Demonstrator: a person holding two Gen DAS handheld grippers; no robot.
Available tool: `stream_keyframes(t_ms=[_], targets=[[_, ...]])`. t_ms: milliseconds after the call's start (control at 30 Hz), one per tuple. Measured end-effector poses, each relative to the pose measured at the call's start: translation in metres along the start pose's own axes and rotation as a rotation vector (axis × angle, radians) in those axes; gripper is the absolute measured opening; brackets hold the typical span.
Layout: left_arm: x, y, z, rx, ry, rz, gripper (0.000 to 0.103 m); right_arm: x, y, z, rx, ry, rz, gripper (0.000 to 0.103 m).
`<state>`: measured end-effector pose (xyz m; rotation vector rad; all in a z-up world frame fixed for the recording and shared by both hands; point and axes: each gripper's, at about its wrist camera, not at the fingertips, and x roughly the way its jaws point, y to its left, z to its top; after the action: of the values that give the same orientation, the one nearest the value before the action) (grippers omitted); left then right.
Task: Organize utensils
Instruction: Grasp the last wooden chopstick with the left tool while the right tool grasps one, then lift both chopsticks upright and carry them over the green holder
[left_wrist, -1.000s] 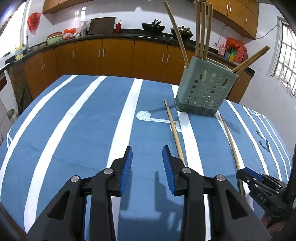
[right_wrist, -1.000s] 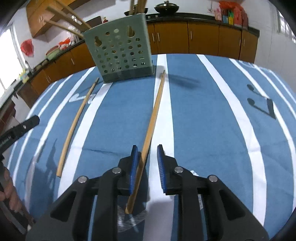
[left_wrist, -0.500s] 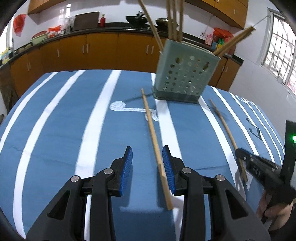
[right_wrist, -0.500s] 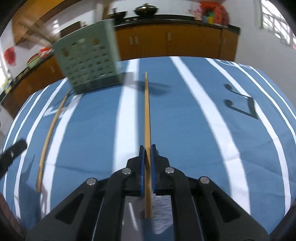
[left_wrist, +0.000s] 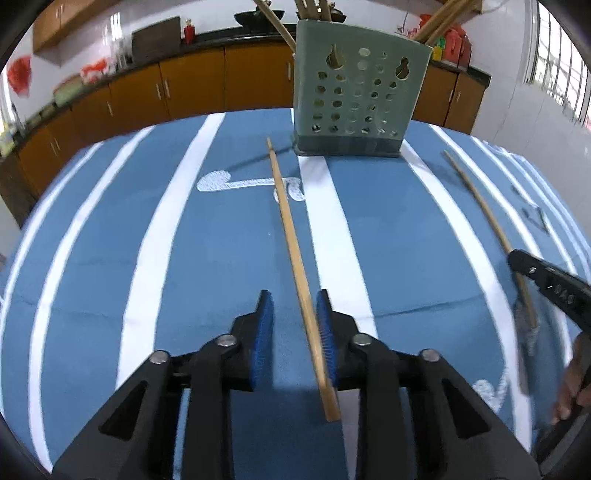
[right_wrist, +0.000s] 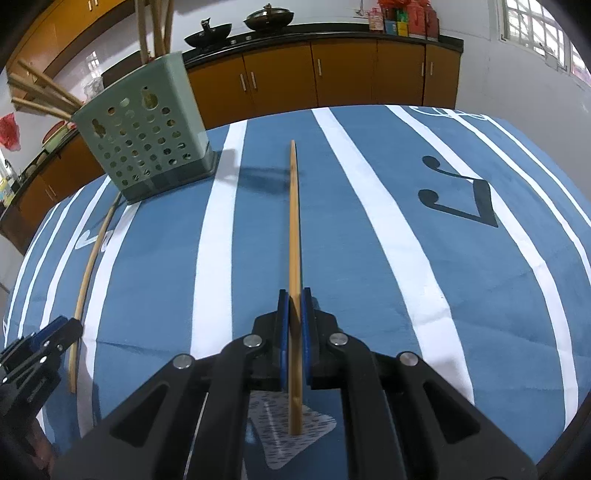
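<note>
Cabinets (left_wrist: 192, 85): orange-brown, far behind the holder, under a dark counter (left_wrist: 229, 37).
Tablecloth (left_wrist: 229, 236): blue with white stripes and music-note prints, under the holder.
Left gripper (left_wrist: 293, 304): in front of the holder, low over the cloth; blue pads apart with a clear gap, straddling the near part of one chopstick, right pad (left_wrist: 325, 332) against or just beside the wood, left pad clear of it; not clamped.
Left chopstick (left_wrist: 295, 258): flat on the cloth in front of the holder, far tip near the holder's front-left corner, near end past the left gripper's pads.
Holder (left_wrist: 360, 92): pale green perforated box, upright on the cloth; several chopsticks (left_wrist: 275, 22) standing in it, leaning outward over the rim.
Right chopstick (right_wrist: 294, 229): right of the holder, pointing forward along the right gripper's fingers, far tip above its own shadow on the cloth, near end sticking out behind the pads.
Right gripper (right_wrist: 294, 295): right of the holder and nearer the camera; blue pads closed tight on the right chopstick, no gap either side.
Wall (left_wrist: 517, 92): white tile, right of the holder, with a barred window (left_wrist: 561, 62).
Woks (right_wrist: 240, 20): two dark pans on the counter behind the holder, in the right wrist view.
</note>
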<state>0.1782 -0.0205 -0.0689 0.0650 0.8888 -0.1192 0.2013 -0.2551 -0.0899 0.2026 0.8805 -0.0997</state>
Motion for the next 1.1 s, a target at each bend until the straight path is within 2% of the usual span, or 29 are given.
stream_keyframes(t_ms=[67,133,333,500,1100], targets=[[0.001,0.004,0.002,-0.011,0.002,0.008,0.007,0.000,0.002,0.000,-0.012,0.004,0.003,0.008],[0.003,0.013,0.006,-0.032,0.008,0.006,0.007,0.001,0.006,0.002,-0.029,0.013,0.010,0.008],[0.013,0.051,0.020,-0.104,0.010,0.068,0.007,0.007,0.021,0.009,-0.091,0.026,0.027,0.008],[0.020,0.072,0.029,-0.142,0.005,0.031,0.008,0.014,0.028,0.017,-0.125,0.007,0.014,0.008],[0.024,0.075,0.031,-0.136,-0.014,0.010,0.009,0.020,0.024,0.020,-0.132,-0.009,0.015,0.008]])
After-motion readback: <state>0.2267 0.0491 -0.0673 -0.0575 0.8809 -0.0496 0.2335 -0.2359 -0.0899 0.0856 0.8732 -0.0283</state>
